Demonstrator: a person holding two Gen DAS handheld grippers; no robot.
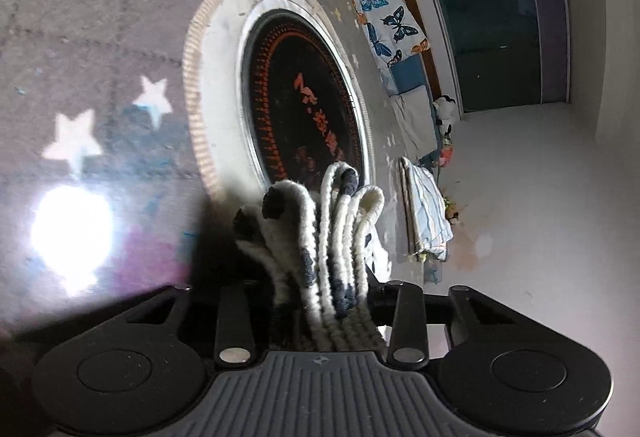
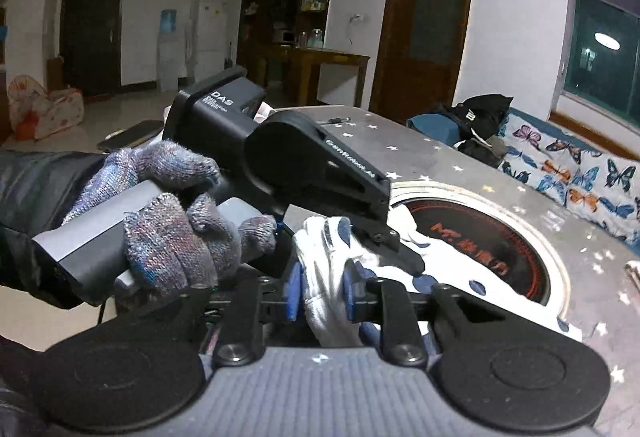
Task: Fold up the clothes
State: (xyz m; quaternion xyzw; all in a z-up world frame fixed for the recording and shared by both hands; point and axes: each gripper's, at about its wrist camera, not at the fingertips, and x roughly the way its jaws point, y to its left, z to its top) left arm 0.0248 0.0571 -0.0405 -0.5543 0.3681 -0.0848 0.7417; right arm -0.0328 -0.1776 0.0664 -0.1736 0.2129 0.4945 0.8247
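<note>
A white garment with dark blue spots is bunched into several folds point(image 1: 332, 237) and clamped in my left gripper point(image 1: 324, 289), which is shut on it above the round table. In the right wrist view the same spotted garment point(image 2: 324, 269) is pinched between the blue pads of my right gripper point(image 2: 320, 297), also shut on it. The left gripper point(image 2: 396, 257) shows there, held by a gloved hand point(image 2: 168, 221), its fingers on the cloth just beyond my right gripper. The rest of the garment lies on the table by the black disc point(image 2: 480, 245).
The grey star-patterned table point(image 1: 100, 37) has a round black heater plate with red markings point(image 1: 300, 97) in a white ring. A folded striped cloth point(image 1: 428, 213) lies at the table's edge. A butterfly-print sofa point(image 2: 580, 173) with a dark bag point(image 2: 476, 125) stands to the right.
</note>
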